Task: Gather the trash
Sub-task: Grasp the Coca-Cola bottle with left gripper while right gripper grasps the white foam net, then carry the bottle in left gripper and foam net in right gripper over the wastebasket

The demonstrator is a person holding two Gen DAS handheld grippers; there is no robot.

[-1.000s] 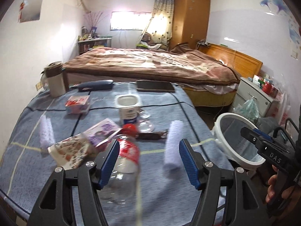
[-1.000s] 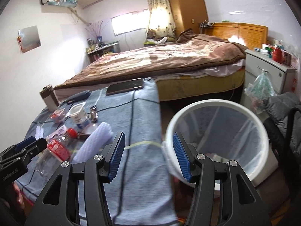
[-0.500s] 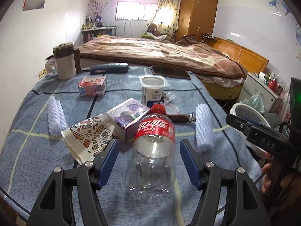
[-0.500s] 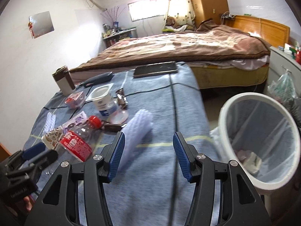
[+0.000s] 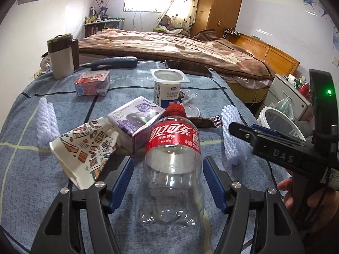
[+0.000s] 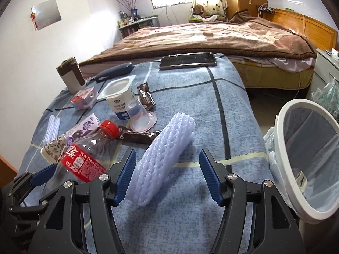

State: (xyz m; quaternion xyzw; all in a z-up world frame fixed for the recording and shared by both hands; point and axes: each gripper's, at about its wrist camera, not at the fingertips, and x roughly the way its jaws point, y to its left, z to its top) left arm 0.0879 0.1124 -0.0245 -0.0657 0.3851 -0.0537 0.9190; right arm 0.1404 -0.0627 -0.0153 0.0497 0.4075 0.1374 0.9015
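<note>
An empty clear cola bottle (image 5: 172,169) with a red label lies on the blue cloth of the table (image 5: 21,169). My left gripper (image 5: 168,182) is open and straddles the bottle's lower half, with small gaps at both pads. A white foam net sleeve (image 6: 165,158) lies between the fingers of my right gripper (image 6: 167,177). Its jaws are opening; the sleeve lies close to the left pad and well clear of the right one. The white lined trash bin (image 6: 282,131) stands off the table's right edge.
On the cloth lie a patterned paper bag (image 5: 84,146), a purple carton (image 5: 135,120), a pink carton (image 5: 93,82), a yogurt cup (image 5: 167,89), a brown wrapper (image 6: 137,136) and a second foam sleeve (image 5: 46,116). A phone (image 6: 188,60), a dark case (image 5: 114,62) and a mug (image 5: 61,57) stand farther back.
My left gripper dropped and closed in until the bottle lay between its fingers. The right gripper swung left from the bin to over the foam sleeve, and its jaws spread wider.
</note>
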